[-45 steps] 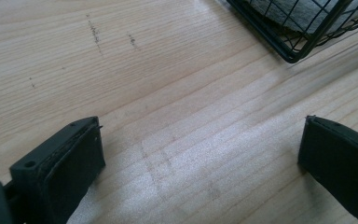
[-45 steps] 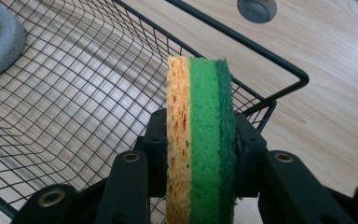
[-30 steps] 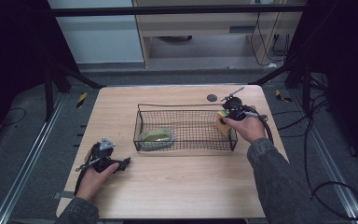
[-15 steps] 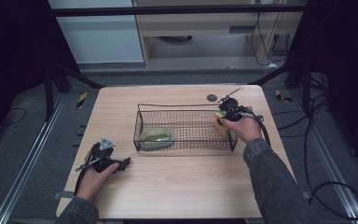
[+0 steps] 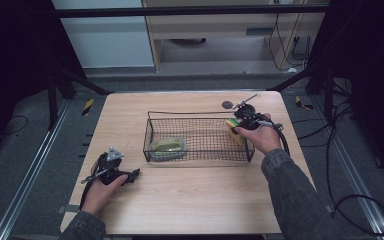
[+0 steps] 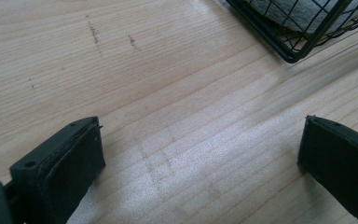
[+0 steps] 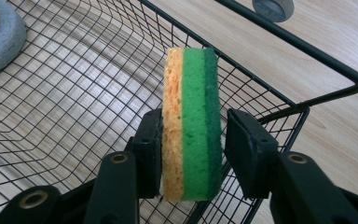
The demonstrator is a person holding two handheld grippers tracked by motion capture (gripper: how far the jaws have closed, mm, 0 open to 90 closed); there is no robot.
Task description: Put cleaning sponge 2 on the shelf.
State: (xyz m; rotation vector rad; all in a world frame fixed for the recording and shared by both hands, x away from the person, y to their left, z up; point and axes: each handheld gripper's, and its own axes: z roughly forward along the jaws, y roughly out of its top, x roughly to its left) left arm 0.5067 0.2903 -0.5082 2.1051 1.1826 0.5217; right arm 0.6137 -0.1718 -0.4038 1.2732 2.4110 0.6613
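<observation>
Sponge (image 7: pixel 192 122) looks light, soft, squashy; right hand-held gripper (image 7: pixel 192 154) jaws just opening, sponge between them by the basket's (image 7: pixel 307 51) right end; left hand-held gripper (image 6: pixel 200 154) open, empty.

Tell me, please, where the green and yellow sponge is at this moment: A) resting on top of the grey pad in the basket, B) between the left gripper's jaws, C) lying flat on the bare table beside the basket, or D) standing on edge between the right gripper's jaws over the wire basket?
D: the sponge stands on edge between the jaws of the right gripper, which have just been opening, above the mesh of the wire basket.
</observation>
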